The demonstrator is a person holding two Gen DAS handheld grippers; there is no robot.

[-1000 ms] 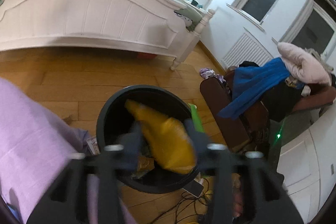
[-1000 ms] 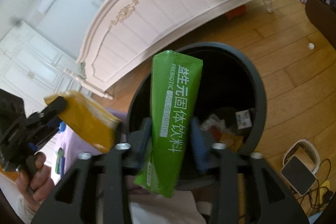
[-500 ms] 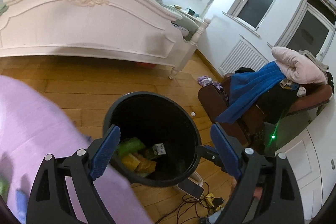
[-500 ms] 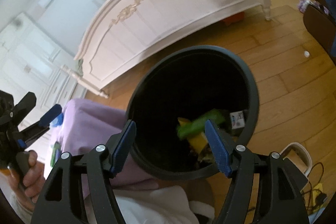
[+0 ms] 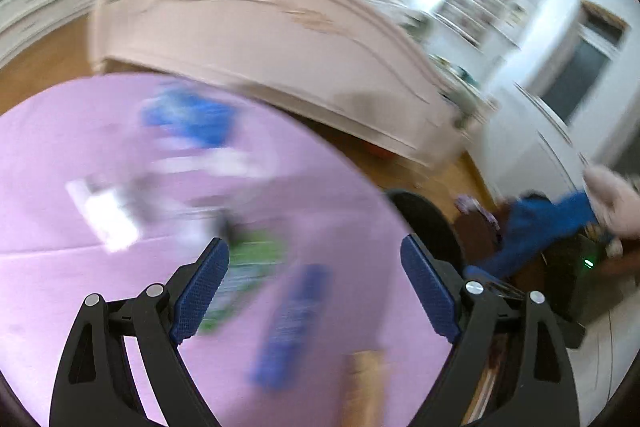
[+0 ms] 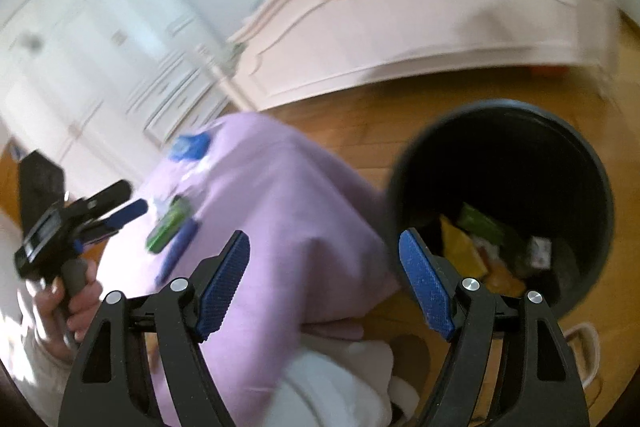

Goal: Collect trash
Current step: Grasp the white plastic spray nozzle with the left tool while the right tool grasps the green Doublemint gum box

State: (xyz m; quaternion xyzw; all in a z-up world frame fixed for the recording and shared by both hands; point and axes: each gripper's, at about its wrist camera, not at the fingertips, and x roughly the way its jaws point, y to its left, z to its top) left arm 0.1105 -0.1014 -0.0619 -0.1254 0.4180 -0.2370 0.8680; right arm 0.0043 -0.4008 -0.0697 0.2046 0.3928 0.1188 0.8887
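The black trash bin [image 6: 504, 203] stands on the wooden floor [image 6: 344, 123], just beside the table covered in a lilac cloth [image 6: 280, 211], and its mouth faces the right wrist camera. Inside it, at the bottom, lie a yellow packet [image 6: 460, 247], a green packet [image 6: 480, 223] and a small white-labelled piece [image 6: 538, 253], with other scraps too dark and blurred to make out. The right gripper [image 6: 324, 281] holds nothing: its blue-padded jaws are opening and stand well apart, one over the cloth and one in front of the bin's near rim, with no trash between them. The left gripper [image 5: 314, 289] is also spread wide and empty, hanging over the lilac cloth; in the right wrist view it shows at the far left, held in the person's hand [image 6: 68, 299]. Trash not yet collected lies on the cloth: a green wrapper [image 5: 252, 267] near the left gripper's left finger, a long blue wrapper [image 5: 292, 323] between its fingers, a blue and white bag [image 5: 192, 119] farther off, and a white paper [image 5: 106, 213] to the left, all heavily smeared by motion blur. A tan item [image 5: 364, 383] at the bottom edge is too blurred to identify. From the left wrist only a dark sliver of the bin shows past the cloth's edge. Behind stands a pale pink bed footboard [image 6: 420, 23].
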